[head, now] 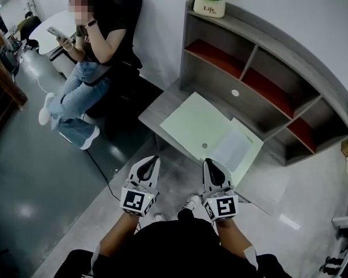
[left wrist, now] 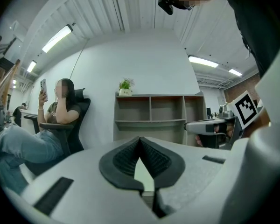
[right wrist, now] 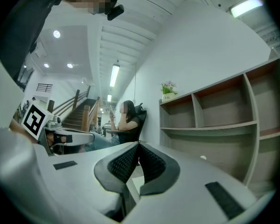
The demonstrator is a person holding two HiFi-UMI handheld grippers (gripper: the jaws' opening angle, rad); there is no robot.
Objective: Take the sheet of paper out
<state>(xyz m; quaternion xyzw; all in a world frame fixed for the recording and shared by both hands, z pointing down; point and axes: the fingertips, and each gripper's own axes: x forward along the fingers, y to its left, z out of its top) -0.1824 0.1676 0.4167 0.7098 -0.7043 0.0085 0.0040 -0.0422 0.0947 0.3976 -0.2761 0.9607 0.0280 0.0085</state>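
From where I stand, the person with the tongs faces a grey desk (head: 162, 106) set against the white wall, with a shelf unit (head: 267, 57) of open, red-backed compartments along its back edge. A small potted plant (head: 209, 4) sits on top of that unit at its left end. A pale green folder (head: 188, 123) lies flat on the desk, spreading from the middle towards the front right corner. The white sheet of paper (head: 232, 147) rests on the folder's right part, close to the front edge of the desk. Both tongs are held level, side by side and a little apart, pointing at the desk from just off its front edge. The left gripper (head: 154, 161) has its jaws pressed together at the tips with nothing between them, and it hangs just short of the desk's front edge, left of the folder. The right gripper (head: 209, 164) is likewise closed tip to tip and empty. Its tip is at the folder's front edge, just left of the paper, though I cannot tell whether it touches. Off to the left, well apart from the desk, a seated person (head: 98, 45) in a black chair (head: 129, 16) looks at a phone (head: 57, 32).
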